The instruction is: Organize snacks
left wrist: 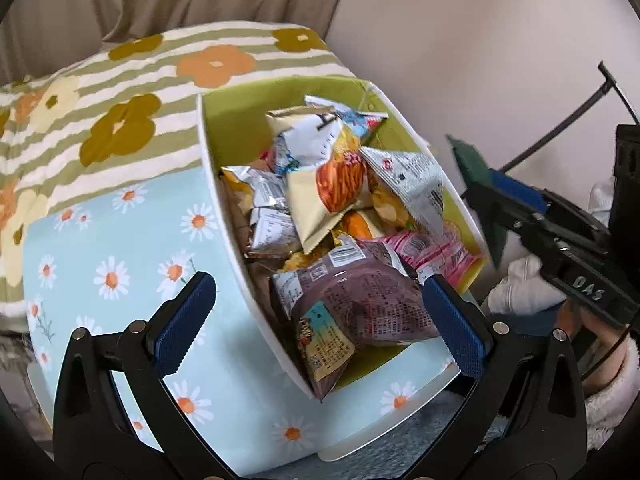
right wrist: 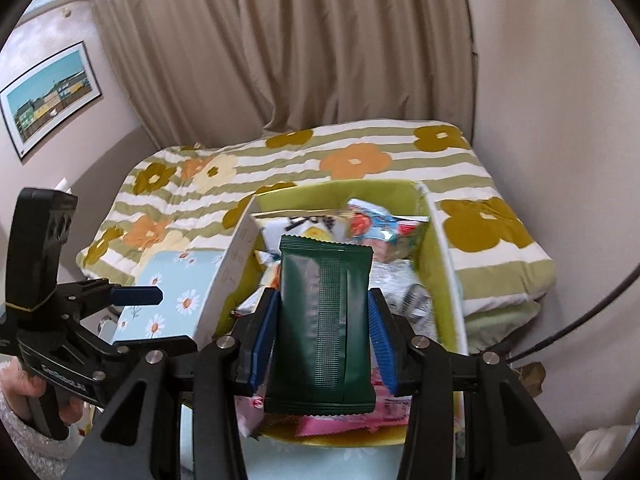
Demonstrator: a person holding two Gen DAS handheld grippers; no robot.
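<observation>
Far left in the right wrist view, a framed picture hung on the wall, beige curtain behind. A striped quilt with orange and olive flowers covered the bed. On it sat the storage box, pale blue daisy outside, lime green inside, open top, tilted in the left wrist view. Nothing blocked the box opening.

Left gripper hung over the box's near edge, jaws spread wide, nothing between the blue pads. One finger sat outside the daisy wall, the other over the contents; contact with either could not be told. A hand in a fuzzy sleeve held its handle.

Inside the box lay a loose heap of snack packets: silver, cream and orange ones toward the back, a purple packet nearest the left gripper and leaning on the box wall, a pink packet just beside it.

Right gripper was clamped on a dark green packet, blue pads pressing both its sides. Packet was upright, plain matte back with a ribbed centre seam, zigzag top edge. It was held over the near end of the box, above the pink packet.

Right edge: bare wall, a black cable.
</observation>
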